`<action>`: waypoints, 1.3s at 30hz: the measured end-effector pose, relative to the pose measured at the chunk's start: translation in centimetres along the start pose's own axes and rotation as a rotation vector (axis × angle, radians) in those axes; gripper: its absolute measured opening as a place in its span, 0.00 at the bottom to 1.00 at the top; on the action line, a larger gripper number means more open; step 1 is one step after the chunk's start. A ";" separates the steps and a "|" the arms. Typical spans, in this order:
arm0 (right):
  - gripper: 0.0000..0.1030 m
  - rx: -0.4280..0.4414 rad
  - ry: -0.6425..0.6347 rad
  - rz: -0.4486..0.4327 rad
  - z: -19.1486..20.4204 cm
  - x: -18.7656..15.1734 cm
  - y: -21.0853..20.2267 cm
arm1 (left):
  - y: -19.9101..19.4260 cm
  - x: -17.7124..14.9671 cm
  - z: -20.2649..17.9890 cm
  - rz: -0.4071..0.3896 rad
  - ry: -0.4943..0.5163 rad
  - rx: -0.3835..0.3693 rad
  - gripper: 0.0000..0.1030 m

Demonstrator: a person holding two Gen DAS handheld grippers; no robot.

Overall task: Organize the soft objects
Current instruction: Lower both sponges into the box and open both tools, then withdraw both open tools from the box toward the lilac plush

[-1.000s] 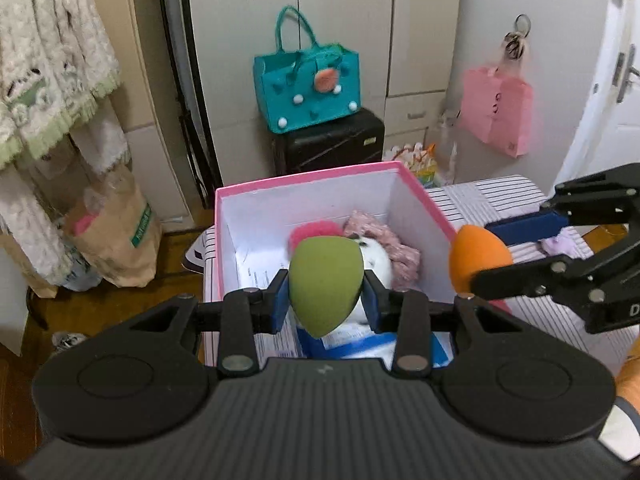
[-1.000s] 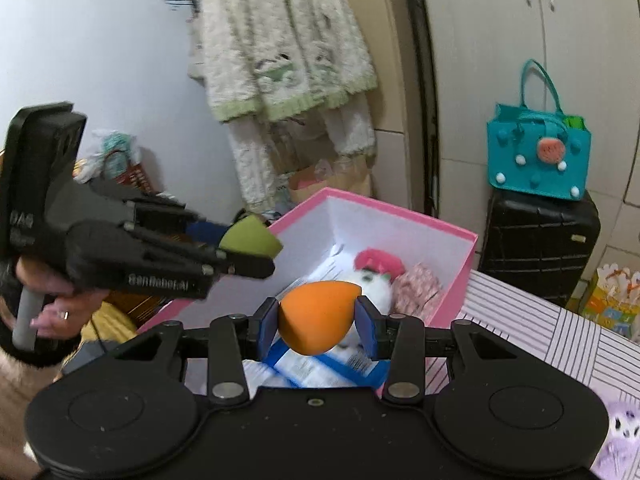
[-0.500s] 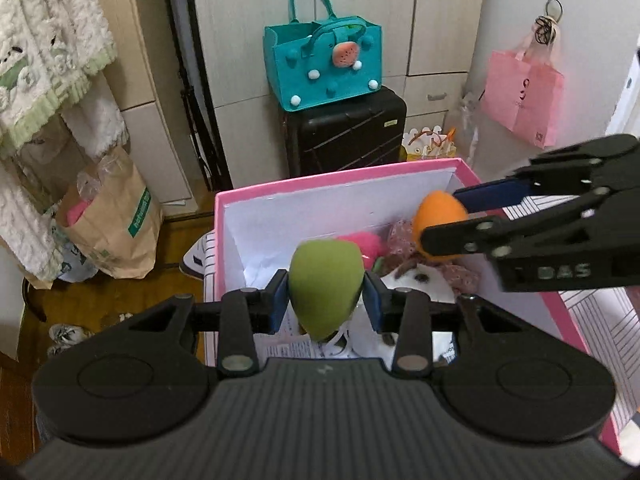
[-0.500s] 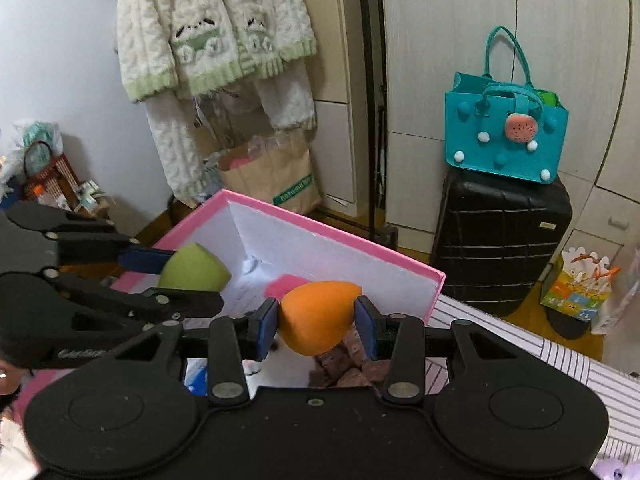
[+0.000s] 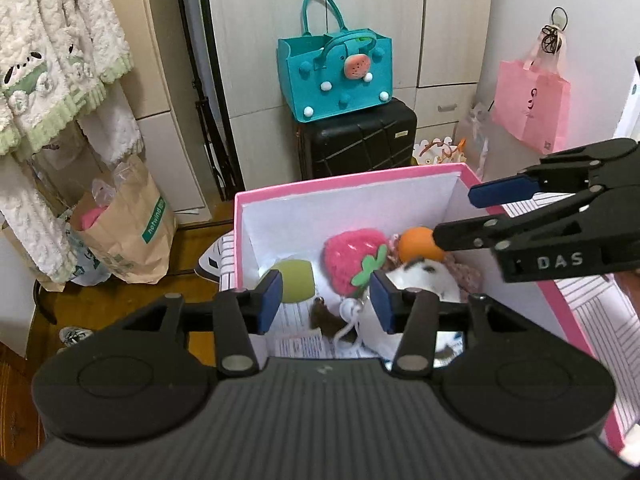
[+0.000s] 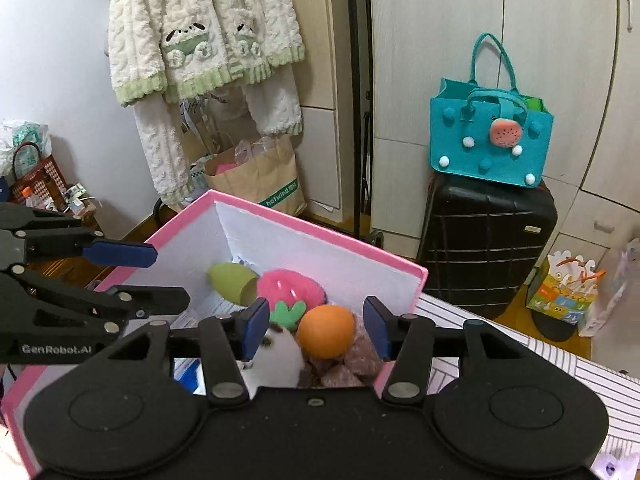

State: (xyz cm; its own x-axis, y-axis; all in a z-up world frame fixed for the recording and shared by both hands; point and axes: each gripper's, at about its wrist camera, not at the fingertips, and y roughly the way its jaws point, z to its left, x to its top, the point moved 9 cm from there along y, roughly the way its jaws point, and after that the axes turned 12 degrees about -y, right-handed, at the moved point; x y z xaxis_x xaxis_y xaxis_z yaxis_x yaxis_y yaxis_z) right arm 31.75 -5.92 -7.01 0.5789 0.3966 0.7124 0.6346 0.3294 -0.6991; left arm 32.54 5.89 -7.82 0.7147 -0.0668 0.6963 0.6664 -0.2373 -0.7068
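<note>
We held both grippers over the pink box point(image 5: 352, 184). Our left gripper point(image 5: 326, 300) and right gripper point(image 6: 314, 330) had released; the green sponge point(image 5: 296, 280) and orange sponge point(image 6: 326, 330) lay inside the box.

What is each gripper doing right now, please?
Left gripper: open, empty; the green sponge lies in the pink box.
Right gripper: open, empty; the orange sponge lies in the box.

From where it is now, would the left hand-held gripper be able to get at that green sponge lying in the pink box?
Probably yes. The left hand-held gripper hangs open above the box, whose top is open, and the green sponge lies uncovered near the left wall, beside the strawberry plush. Nothing blocks a straight descent.
</note>
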 end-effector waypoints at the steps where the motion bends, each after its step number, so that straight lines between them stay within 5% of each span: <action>1: 0.56 0.003 0.001 -0.003 0.0 -0.1 -0.4 | -0.3 -0.2 0.0 0.002 -0.002 -0.005 0.49; 30: 0.61 0.133 -0.080 -0.085 6.8 -4.9 -16.4 | -14.8 -4.4 -4.9 -0.023 0.102 -0.075 0.68; 39: 0.62 0.160 -0.113 -0.095 8.5 -6.7 -19.6 | -17.7 -7.1 -7.2 0.036 0.135 -0.125 0.69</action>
State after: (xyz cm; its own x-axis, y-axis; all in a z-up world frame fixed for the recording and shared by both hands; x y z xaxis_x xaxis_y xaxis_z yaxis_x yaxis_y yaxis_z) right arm 11.05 -7.74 1.40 0.4535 0.4475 0.7708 0.5890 0.4987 -0.6360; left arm 14.19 3.62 0.63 0.6971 -0.2050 0.6870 0.6030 -0.3508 -0.7165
